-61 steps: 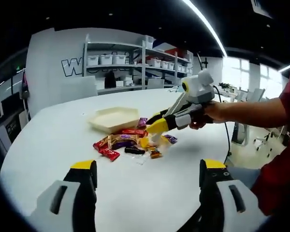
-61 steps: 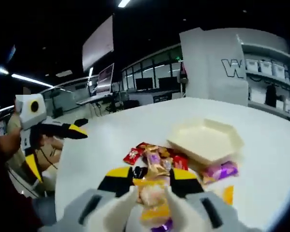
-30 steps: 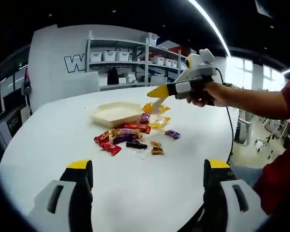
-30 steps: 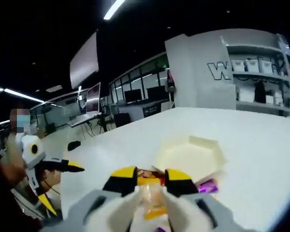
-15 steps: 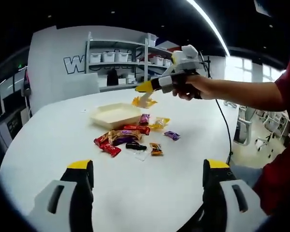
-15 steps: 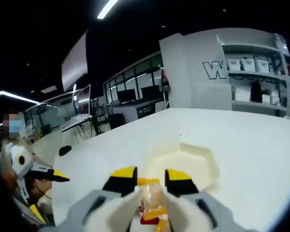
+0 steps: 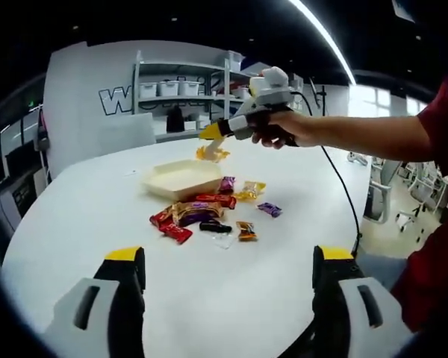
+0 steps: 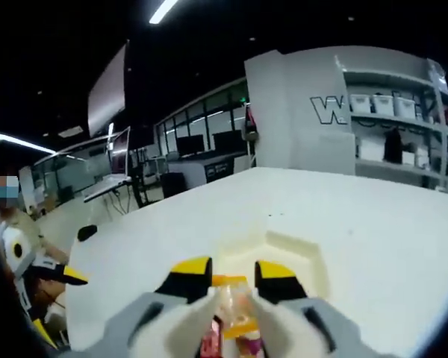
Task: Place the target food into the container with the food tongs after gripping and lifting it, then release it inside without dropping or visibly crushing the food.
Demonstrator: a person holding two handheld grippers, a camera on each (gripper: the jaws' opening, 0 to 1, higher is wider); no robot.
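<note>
The right gripper point(image 8: 234, 287), grey with yellow-tipped jaws, pinches a small orange-wrapped candy point(image 8: 235, 309) above a shallow cream hexagonal plastic tray point(image 8: 284, 250) on a broad white table point(image 8: 373, 246). At far left, the left gripper point(image 8: 33, 272) shows beside the table edge.

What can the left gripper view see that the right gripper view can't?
Left gripper view: the pile of wrapped candies on the table, and the person's arm carrying the right hand-held gripper above the tray.

Right gripper view: a close look at the yellow candy pinched in its jaws, and dark monitors behind.

Both: the cream tray, white table and storage shelves.
</note>
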